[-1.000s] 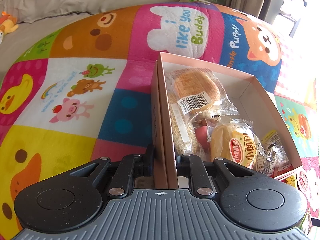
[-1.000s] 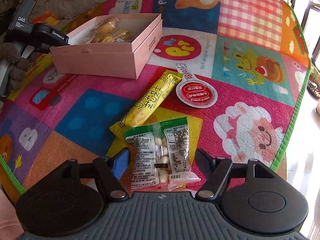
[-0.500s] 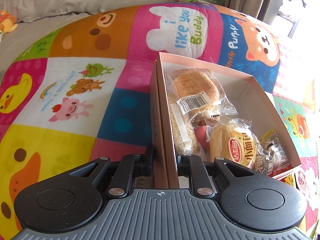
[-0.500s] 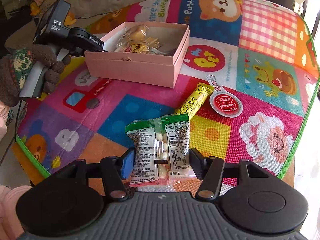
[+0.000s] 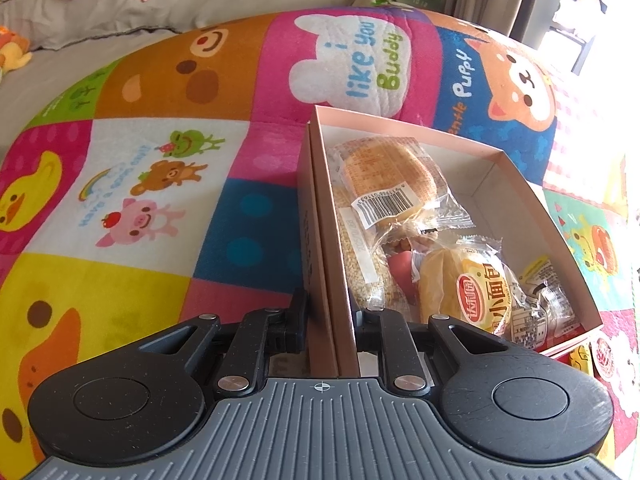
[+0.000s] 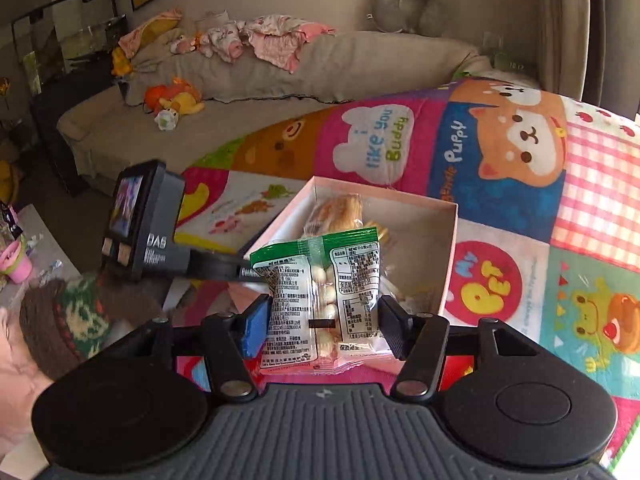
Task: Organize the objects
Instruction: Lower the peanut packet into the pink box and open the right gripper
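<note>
Clearance to pink box [image 6: 448,256]: right gripper [image 6: 324,324], clamped across a green-topped snack packet [image 6: 320,292] held upright, sits near the box's near wall; open interior lies directly ahead. Left gripper [image 5: 330,320], pinched on box's left wall, steadies it

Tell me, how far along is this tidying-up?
Several wrapped buns already lie in the pink cardboard box, whose wall the left gripper clamps. The right gripper holds a green-topped clear snack packet before the box. A yellow packet remains outside.
</note>
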`<state>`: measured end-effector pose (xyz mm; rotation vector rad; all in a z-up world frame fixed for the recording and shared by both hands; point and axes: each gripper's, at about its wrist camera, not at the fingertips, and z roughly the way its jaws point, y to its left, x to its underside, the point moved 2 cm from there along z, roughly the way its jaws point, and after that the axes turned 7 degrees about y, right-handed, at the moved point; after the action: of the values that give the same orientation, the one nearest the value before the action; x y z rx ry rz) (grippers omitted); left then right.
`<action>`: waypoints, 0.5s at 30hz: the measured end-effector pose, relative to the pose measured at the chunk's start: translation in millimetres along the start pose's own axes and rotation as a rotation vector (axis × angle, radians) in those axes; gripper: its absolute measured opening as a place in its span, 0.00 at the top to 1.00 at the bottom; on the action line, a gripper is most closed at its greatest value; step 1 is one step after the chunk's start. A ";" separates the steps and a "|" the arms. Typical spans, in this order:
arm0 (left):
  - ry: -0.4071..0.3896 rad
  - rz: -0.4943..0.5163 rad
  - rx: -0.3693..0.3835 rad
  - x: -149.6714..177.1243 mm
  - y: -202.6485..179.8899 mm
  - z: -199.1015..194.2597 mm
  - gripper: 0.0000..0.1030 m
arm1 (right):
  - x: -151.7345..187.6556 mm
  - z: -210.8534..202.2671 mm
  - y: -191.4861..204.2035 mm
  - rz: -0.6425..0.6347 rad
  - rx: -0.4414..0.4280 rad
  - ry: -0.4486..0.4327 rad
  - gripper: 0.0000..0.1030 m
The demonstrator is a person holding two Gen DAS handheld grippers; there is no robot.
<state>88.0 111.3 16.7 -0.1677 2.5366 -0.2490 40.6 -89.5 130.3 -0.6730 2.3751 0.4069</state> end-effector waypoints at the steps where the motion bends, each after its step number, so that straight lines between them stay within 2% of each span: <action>1: 0.000 -0.001 0.003 -0.2 0.5 0.1 0.81 | -8.3 9.5 -0.1 0.009 -0.003 0.001 0.44; 5: -0.002 -0.003 0.014 0.4 1.9 -0.1 0.80 | -32.9 57.8 -2.9 0.072 0.019 0.041 0.44; 9: -0.004 -0.005 0.023 0.9 3.2 -0.1 0.80 | -37.6 93.1 -14.3 0.176 -0.022 0.101 0.43; 12: -0.004 -0.004 0.024 1.1 3.4 -0.3 0.80 | -33.6 100.3 -22.4 0.232 -0.038 0.104 0.36; 15: -0.005 -0.004 0.025 1.1 3.2 -0.7 0.80 | -28.7 90.9 -27.3 0.227 -0.026 0.079 0.35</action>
<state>86.5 114.3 16.0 -0.1636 2.5275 -0.2809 119.4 -61.6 77.0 -0.4390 2.5350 0.5174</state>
